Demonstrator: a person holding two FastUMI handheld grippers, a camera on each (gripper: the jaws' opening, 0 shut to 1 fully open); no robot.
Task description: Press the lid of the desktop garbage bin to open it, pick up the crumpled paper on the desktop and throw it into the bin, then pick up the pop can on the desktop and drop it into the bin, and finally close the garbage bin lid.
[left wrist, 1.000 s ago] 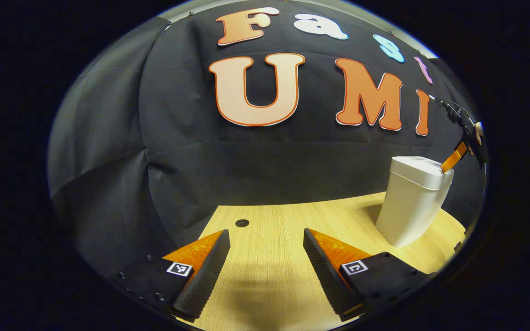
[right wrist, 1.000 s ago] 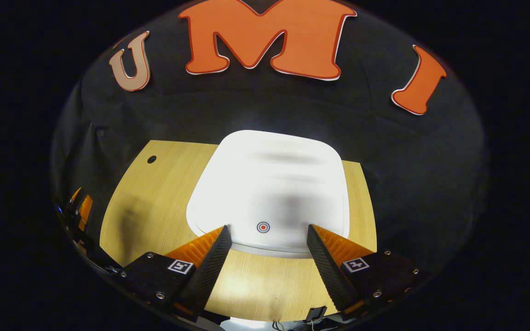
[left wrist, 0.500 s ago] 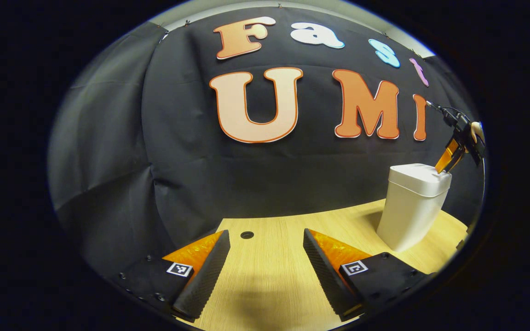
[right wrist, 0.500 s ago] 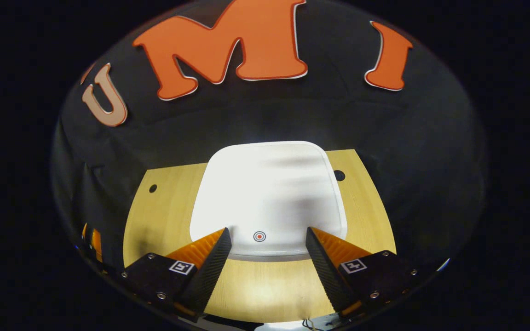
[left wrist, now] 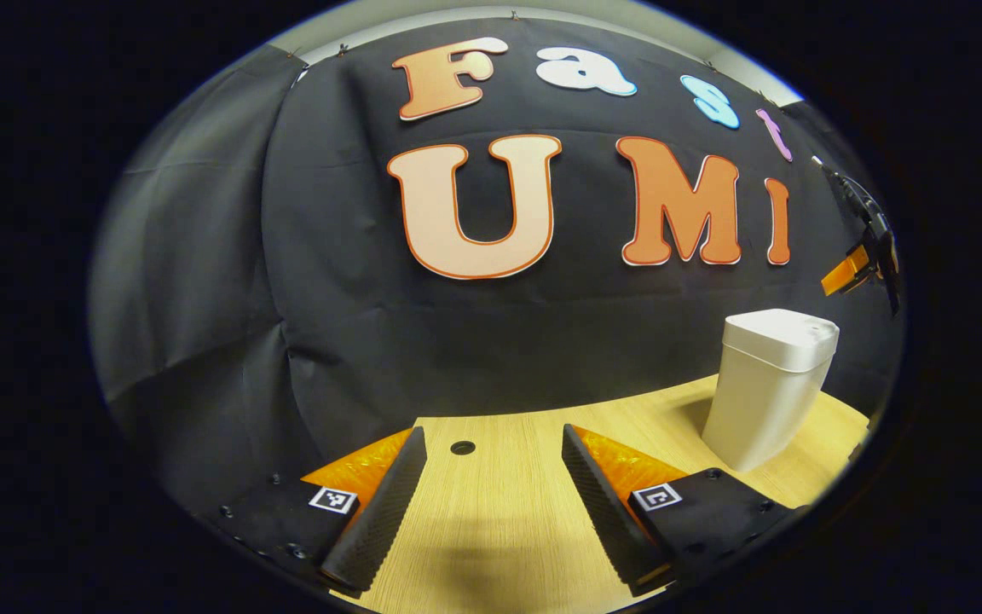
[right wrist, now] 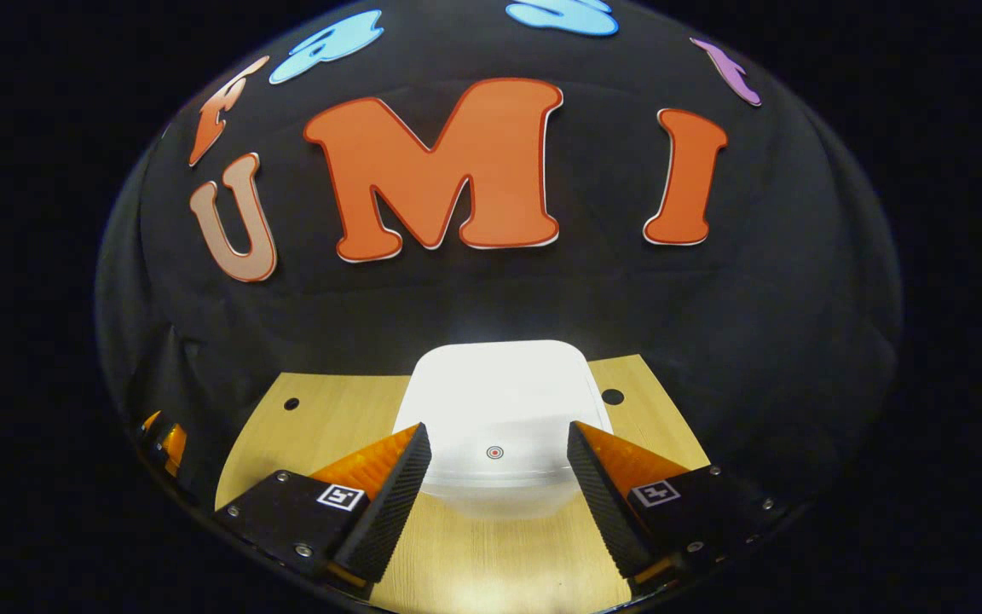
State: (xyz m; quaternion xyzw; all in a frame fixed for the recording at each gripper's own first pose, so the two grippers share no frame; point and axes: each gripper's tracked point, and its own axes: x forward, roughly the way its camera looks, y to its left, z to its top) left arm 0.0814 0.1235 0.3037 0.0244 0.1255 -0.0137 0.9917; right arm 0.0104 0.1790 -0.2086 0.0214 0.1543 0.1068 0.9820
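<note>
While the white garbage bin sits shut on the counter, the right gripper hangs above its lid, jaws wide apart and empty, bracketing the small red dot. Best play looks like a straight, square press on that dot. Off to the side, the left gripper hovers open, holding nothing.
</note>
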